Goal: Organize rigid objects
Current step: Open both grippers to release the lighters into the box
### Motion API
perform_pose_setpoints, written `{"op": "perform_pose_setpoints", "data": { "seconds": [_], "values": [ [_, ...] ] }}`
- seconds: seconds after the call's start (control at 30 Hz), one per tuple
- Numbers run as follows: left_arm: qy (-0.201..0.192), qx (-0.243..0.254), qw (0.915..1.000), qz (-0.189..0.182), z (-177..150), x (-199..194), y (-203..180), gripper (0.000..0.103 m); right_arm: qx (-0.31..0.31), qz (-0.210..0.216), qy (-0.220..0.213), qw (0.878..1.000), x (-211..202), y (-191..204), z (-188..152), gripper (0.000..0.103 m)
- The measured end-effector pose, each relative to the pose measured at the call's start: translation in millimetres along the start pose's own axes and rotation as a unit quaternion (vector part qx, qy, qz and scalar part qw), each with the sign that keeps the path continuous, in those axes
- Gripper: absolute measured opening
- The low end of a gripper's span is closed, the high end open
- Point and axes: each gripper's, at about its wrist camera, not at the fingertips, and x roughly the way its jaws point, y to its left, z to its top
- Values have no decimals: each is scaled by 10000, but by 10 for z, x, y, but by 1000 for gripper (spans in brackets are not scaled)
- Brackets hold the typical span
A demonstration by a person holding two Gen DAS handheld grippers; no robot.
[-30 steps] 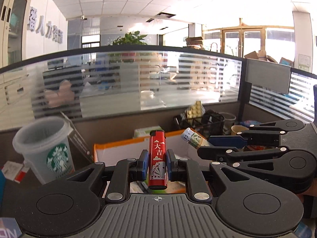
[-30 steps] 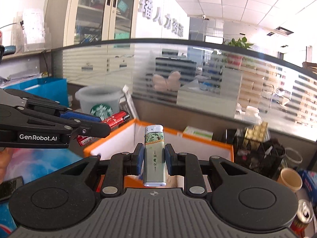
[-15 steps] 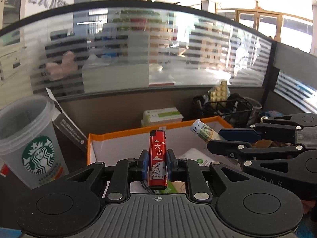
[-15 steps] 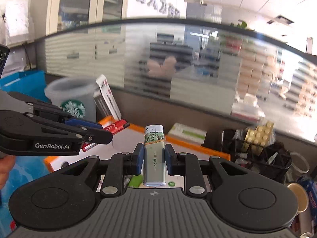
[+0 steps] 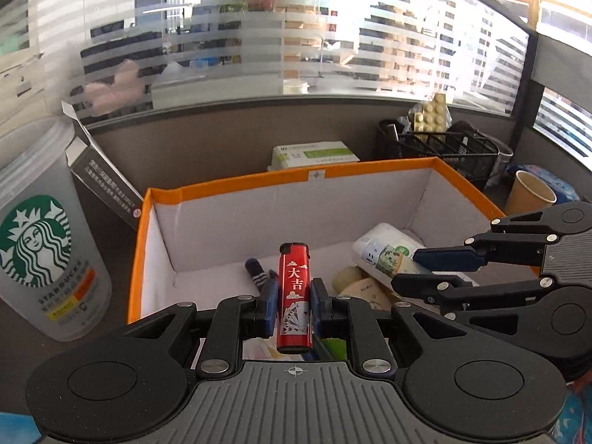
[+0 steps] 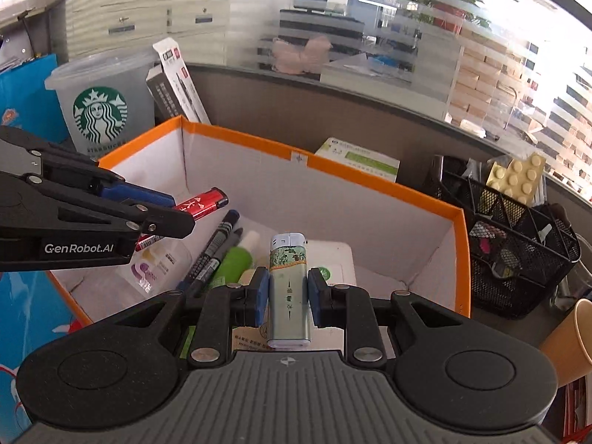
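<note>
Above box [image 5: 377, 172] now, both lighter-holding grippers lower.

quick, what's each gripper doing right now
left gripper: closed on the red lighter
right gripper: closed on the green lighter

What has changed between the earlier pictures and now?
Both grippers have tipped downward and come closer over the orange box, so its inside now shows. Unchanged: the left gripper holds the red lighter, the right gripper the green lighter, jaws shut.
</note>
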Motion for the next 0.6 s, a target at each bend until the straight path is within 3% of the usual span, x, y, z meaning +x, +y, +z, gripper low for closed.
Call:
{"op": "perform_pose_setpoints", "data": {
  "seconds": [0.17, 0.2, 0.23, 0.3, 0.33, 0.6],
  "values": [
    [78, -68, 9999, 45, -34, 25, -7, 21, -21, -8, 81, 10000, -2, 25, -34, 24],
    [76, -97, 9999, 64, -33, 17, -4, 23, -9, -30, 63, 10000, -17, 29, -36, 31],
    [55, -112, 9999, 77, -38, -2, -5, 28, 0, -63, 40, 10000, -34, 32, -38, 36],
    [-13, -104, 9998, 153, -46, -63, -13, 51, 47, -92, -8, 9999, -80, 26, -39, 37],
    [-67, -90, 9997, 208, -49, -98, -22, 67, 84, -90, -42, 9999, -105, 16, -47, 38],
    [-383, -92, 9984, 399, -83, -429, -59, 90, 210, -198, -384, 9988, -416, 59, -54, 43]
  ]
}}
